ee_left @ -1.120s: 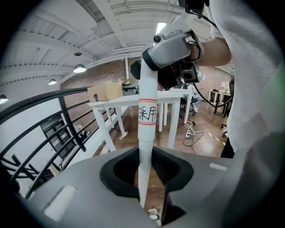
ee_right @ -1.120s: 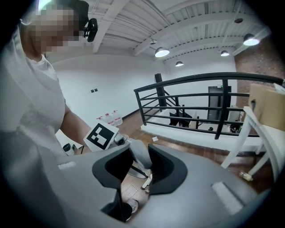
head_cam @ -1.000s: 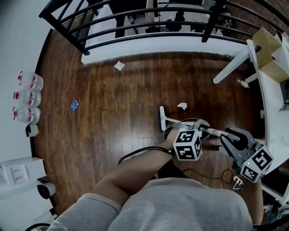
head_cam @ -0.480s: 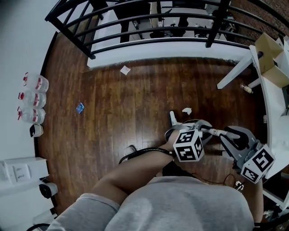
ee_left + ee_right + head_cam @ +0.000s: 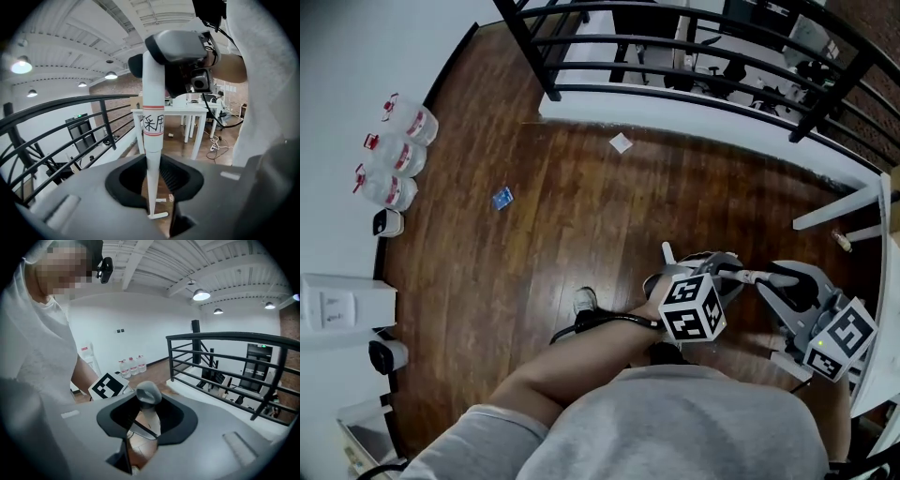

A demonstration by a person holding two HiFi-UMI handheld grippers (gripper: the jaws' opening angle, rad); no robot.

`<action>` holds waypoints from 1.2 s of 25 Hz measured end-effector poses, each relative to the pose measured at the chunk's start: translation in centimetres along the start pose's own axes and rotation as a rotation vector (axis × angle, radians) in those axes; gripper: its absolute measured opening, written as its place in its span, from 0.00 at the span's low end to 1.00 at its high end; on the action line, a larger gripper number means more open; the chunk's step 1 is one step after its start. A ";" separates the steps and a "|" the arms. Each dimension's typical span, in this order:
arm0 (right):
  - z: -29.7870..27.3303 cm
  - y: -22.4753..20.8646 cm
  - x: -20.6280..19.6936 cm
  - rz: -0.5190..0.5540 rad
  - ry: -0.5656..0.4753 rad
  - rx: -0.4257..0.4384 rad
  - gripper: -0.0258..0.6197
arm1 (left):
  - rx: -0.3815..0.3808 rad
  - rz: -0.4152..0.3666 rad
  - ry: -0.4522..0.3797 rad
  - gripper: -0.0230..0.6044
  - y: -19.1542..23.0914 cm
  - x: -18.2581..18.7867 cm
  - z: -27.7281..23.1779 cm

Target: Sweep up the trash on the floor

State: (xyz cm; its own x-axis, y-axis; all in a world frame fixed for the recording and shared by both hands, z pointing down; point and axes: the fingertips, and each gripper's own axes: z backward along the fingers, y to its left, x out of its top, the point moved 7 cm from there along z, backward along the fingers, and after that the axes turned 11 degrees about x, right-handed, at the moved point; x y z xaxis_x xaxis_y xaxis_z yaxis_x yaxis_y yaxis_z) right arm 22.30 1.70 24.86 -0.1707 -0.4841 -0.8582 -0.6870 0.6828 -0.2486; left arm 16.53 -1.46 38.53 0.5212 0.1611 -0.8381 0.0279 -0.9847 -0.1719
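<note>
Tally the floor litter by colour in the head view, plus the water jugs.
White paper scrap: 1
Blue scrap: 1
Small pale item at far right: 1
Water jugs: 3
Total: 6

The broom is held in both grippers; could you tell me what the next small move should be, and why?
Probably push the broom head forward toward the white paper scrap. Left gripper and right gripper are shut on the handle, and the scrap lies ahead, apart from the head.
</note>
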 end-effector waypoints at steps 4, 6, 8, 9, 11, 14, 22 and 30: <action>-9.1 0.2 4.1 0.022 0.011 0.067 0.21 | 0.065 0.043 0.022 0.17 6.0 -5.4 5.9; -13.8 1.0 6.2 0.030 0.012 0.098 0.21 | 0.091 0.051 0.040 0.17 8.9 -8.3 9.6; -18.5 2.1 8.3 0.037 0.012 0.126 0.21 | 0.115 0.053 0.057 0.17 11.5 -11.1 13.4; -20.9 2.7 9.3 0.041 0.012 0.140 0.21 | 0.127 0.054 0.067 0.17 12.8 -12.6 15.3; -25.6 3.6 11.2 0.049 0.008 0.168 0.21 | 0.153 0.051 0.089 0.17 15.5 -15.5 19.0; -32.1 4.7 13.7 0.057 -0.003 0.210 0.22 | 0.188 0.023 0.128 0.17 19.3 -19.6 24.1; -46.3 7.8 18.7 0.137 -0.009 0.359 0.22 | 0.281 -0.059 0.258 0.17 26.4 -28.4 35.8; -56.9 6.6 20.9 0.141 -0.020 0.444 0.22 | 0.299 -0.058 0.382 0.17 33.0 -35.4 40.8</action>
State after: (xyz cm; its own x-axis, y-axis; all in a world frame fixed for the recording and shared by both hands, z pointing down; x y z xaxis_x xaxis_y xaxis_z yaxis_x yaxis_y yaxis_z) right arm -26.05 -35.03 30.86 -0.2242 -0.3617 -0.9049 -0.2884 0.9116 -0.2929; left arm -35.85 -36.92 41.41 0.8034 0.1239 -0.5825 -0.1513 -0.9036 -0.4008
